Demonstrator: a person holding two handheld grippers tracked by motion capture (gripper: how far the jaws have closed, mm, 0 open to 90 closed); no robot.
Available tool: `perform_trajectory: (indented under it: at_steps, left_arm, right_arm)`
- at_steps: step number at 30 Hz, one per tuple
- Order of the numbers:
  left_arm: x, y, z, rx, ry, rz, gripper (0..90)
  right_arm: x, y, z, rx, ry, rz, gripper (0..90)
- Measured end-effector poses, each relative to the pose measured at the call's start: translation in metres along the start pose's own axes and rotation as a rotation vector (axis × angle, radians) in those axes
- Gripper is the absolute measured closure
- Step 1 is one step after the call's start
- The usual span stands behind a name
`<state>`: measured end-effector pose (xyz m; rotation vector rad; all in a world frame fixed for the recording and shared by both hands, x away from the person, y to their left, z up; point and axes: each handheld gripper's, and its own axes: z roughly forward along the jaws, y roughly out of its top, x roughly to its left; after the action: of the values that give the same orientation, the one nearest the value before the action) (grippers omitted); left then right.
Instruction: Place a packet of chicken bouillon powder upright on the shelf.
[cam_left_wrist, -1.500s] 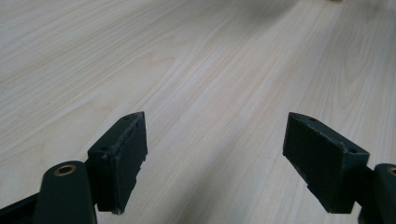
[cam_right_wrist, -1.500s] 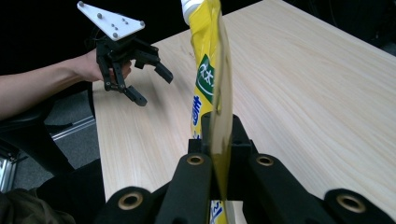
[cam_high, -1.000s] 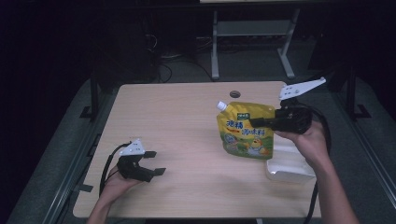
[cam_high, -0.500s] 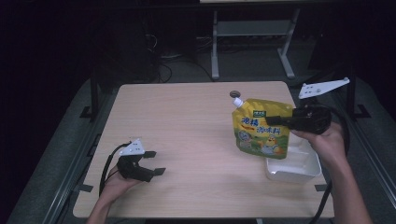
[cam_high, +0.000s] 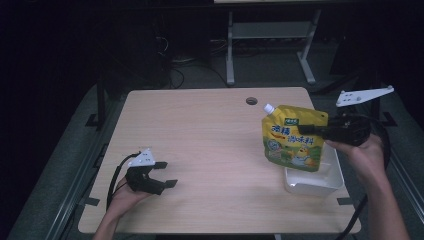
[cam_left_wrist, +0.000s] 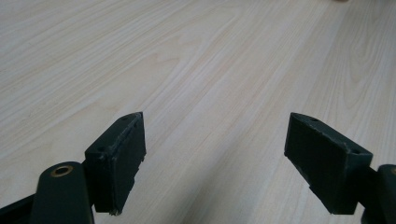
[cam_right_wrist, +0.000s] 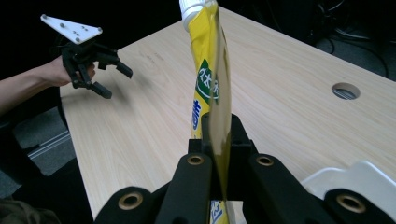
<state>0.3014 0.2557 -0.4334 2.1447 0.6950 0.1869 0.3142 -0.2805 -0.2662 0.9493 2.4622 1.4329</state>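
A yellow spouted pouch (cam_high: 292, 139) with a white cap hangs in the air at the table's right side, just above a white tray (cam_high: 314, 184). My right gripper (cam_high: 306, 128) is shut on the pouch's upper right edge. In the right gripper view the pouch (cam_right_wrist: 211, 88) stands edge-on between the two black jaws, and a corner of the tray (cam_right_wrist: 355, 179) lies at lower right. My left gripper (cam_high: 165, 175) rests low at the table's front left, open, with only bare wood between its jaws. It also appears far off in the right gripper view as the left gripper (cam_right_wrist: 114, 79).
The wooden table (cam_high: 200, 130) has a round cable hole (cam_high: 251, 101) near its far edge. A metal stand (cam_high: 270, 35) and cables sit on the dark floor beyond the table. The table's right edge runs close beside the tray.
My right gripper has carried the pouch to the right, from the table's middle right to over the white tray. The left gripper has stayed where it was.
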Motion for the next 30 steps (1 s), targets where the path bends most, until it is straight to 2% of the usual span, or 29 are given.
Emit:
perform_trajectory:
  at_steps: [18,30]
  left_arm:
    - [0.001,0.000,0.000,0.002,-0.003,-0.001,20.4]
    - [0.000,0.000,0.002,0.005,-0.003,0.002,20.1]
  right_arm:
    - [-0.011,-0.018,-0.022,-0.008,-0.046,0.035,89.8]
    - [-0.020,-0.039,-0.035,-0.020,-0.080,0.067,89.9]
